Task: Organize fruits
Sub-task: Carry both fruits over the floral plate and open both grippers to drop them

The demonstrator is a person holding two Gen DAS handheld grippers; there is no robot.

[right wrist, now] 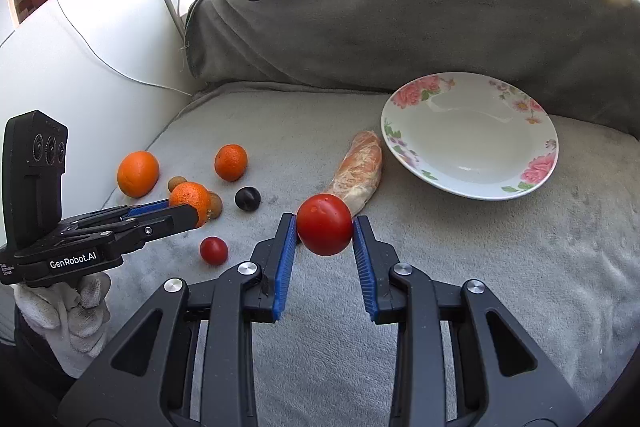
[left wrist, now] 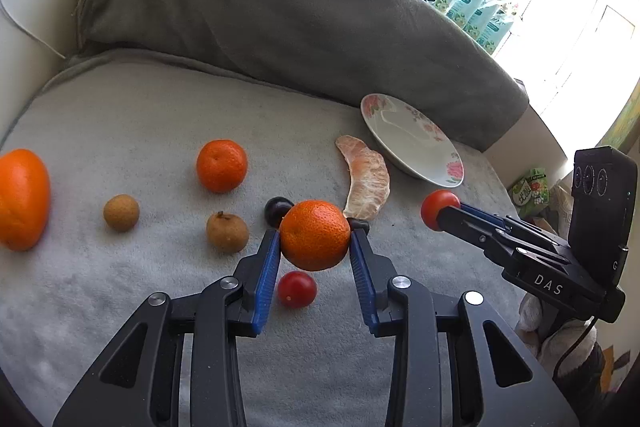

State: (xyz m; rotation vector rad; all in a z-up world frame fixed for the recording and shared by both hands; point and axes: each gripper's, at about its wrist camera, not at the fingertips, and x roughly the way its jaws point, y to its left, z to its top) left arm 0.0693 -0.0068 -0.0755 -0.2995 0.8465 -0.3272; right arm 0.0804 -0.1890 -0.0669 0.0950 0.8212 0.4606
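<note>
My left gripper (left wrist: pixel 315 239) is shut on an orange mandarin (left wrist: pixel 315 227), held just above the grey blanket. My right gripper (right wrist: pixel 325 227) is shut on a red tomato (right wrist: pixel 324 215), also lifted; in the left wrist view this right gripper (left wrist: pixel 439 213) hangs in front of the flowered plate (left wrist: pixel 404 139). The plate (right wrist: pixel 468 147) holds nothing. On the blanket lie a pomelo segment (left wrist: pixel 366 179), a small red tomato (left wrist: pixel 297 289), a dark plum (left wrist: pixel 276 209), two brown longans (left wrist: pixel 121 212) (left wrist: pixel 227 231), another mandarin (left wrist: pixel 221 165) and a large orange (left wrist: pixel 22 199).
A folded grey blanket (right wrist: pixel 400 15) rises as a hump behind the plate. A white wall (right wrist: pixel 100 75) with cables borders the left side. Packets (left wrist: pixel 476 7) stand by the bright window. A gloved hand (right wrist: pixel 68 311) holds the left gripper.
</note>
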